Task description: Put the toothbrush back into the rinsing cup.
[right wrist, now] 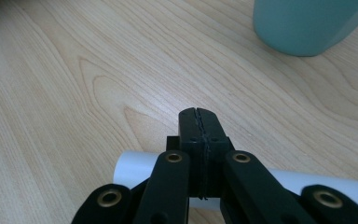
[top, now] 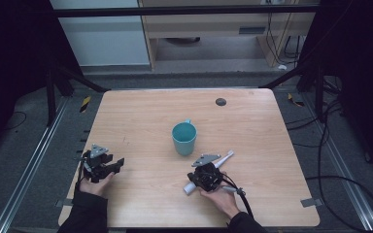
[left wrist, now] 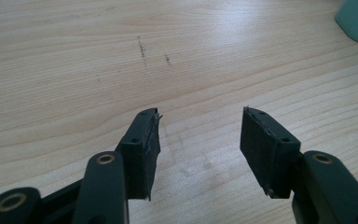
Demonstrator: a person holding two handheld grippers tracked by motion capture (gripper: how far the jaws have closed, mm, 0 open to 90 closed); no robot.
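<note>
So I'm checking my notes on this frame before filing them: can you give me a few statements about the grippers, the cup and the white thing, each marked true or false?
1. The teal plastic cup stands upright on the wooden table. True.
2. The left gripper is shut. False: its jaws stand apart over bare wood.
3. The right gripper is shut. True.
4. The white cylindrical toothbrush-like object stands in the cup. False: it lies on the table under the right gripper.
</note>
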